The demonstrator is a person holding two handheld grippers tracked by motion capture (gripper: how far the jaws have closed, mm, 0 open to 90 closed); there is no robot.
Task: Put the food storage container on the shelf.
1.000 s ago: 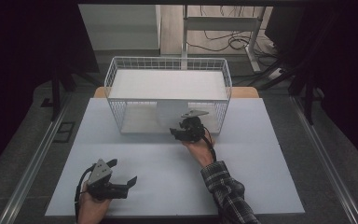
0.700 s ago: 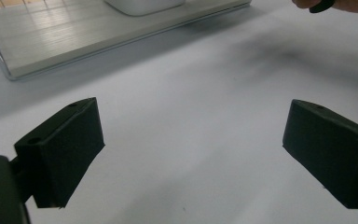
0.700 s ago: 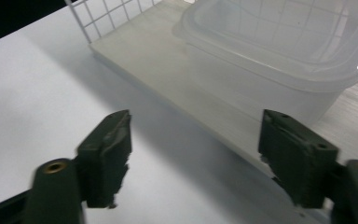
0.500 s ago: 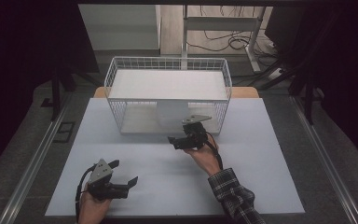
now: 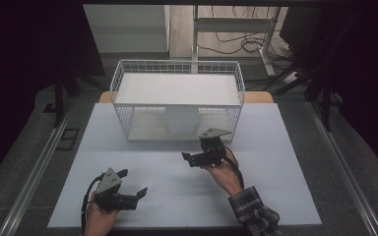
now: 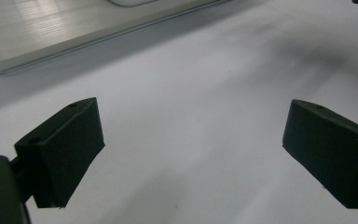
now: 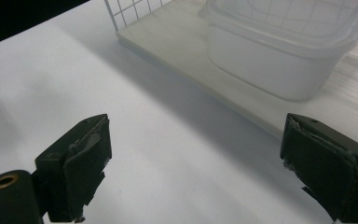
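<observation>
A white wire rack (image 5: 122, 93) stands at the back of the white table (image 5: 280, 172), with a white board (image 5: 177, 89) on top. On its lower level sits a translucent white plastic container (image 5: 182, 122) (image 7: 270, 60). My right gripper (image 5: 188, 158) (image 7: 196, 168) hovers just in front of the rack, apart from the container. Its jaws have just been opening and stand wide with nothing between them. My left gripper (image 5: 134, 183) (image 6: 193, 149) rests at the near left, open and empty, over bare table.
The rack's pale base board (image 7: 168, 39) juts a little past the wires (image 7: 121, 11) toward me. In the left gripper view a ridged pale panel (image 6: 74, 23) lies ahead. Dark floor, metal rails and cables surround the table.
My right gripper has drawn back from the rack's front toward the near side, and its jaws stand wider. The container stays in the rack. My left gripper has not moved.
</observation>
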